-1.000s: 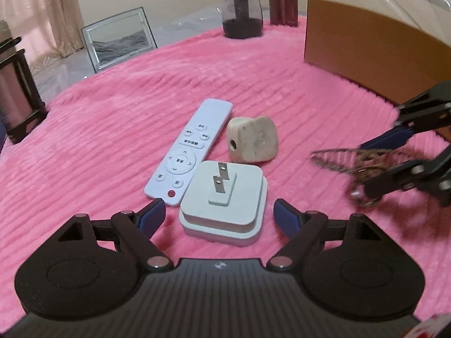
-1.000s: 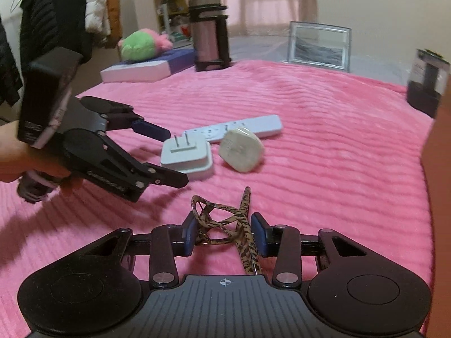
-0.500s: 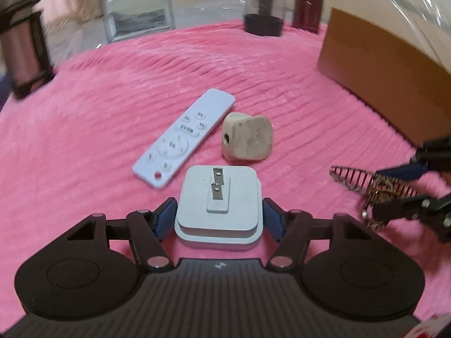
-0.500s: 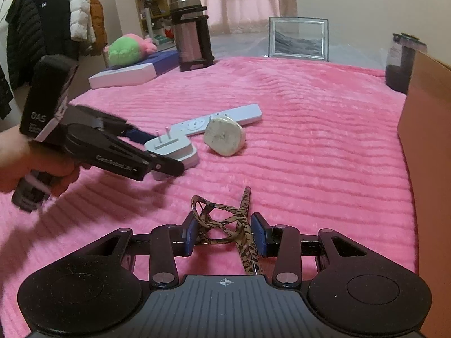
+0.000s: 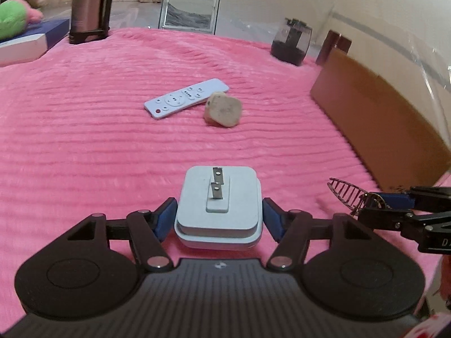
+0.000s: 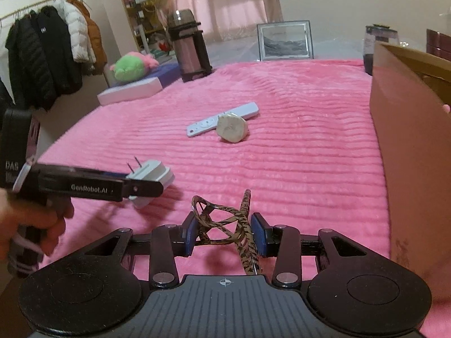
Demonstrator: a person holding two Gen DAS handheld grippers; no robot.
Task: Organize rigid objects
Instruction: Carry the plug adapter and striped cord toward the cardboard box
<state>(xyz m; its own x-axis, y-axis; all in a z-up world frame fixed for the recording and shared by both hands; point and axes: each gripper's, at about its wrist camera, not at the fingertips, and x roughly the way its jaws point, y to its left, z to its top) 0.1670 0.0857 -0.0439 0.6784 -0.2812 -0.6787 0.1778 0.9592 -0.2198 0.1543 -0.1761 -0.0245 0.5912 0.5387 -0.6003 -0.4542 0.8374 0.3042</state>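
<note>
My left gripper (image 5: 218, 219) is shut on a pale grey plug adapter (image 5: 218, 208), prongs up, held above the pink blanket; it also shows in the right wrist view (image 6: 150, 171). My right gripper (image 6: 225, 235) is shut on a leopard-print hair claw clip (image 6: 225, 219), seen at the right edge of the left wrist view (image 5: 352, 194). A white remote (image 5: 187, 101) and a cream rounded plug (image 5: 224, 109) lie side by side further back on the blanket.
A brown cardboard box (image 6: 411, 152) stands along the right side. A steel flask (image 5: 90, 8), a picture frame (image 5: 190, 11), a dark jar (image 5: 291, 42) and a flat white box (image 6: 129, 91) with a green plush toy (image 6: 131, 66) stand around the far edge.
My left gripper has closed on the adapter, lifted it and pulled it back away from the remote and cream plug. My right gripper keeps its hold on the clip.
</note>
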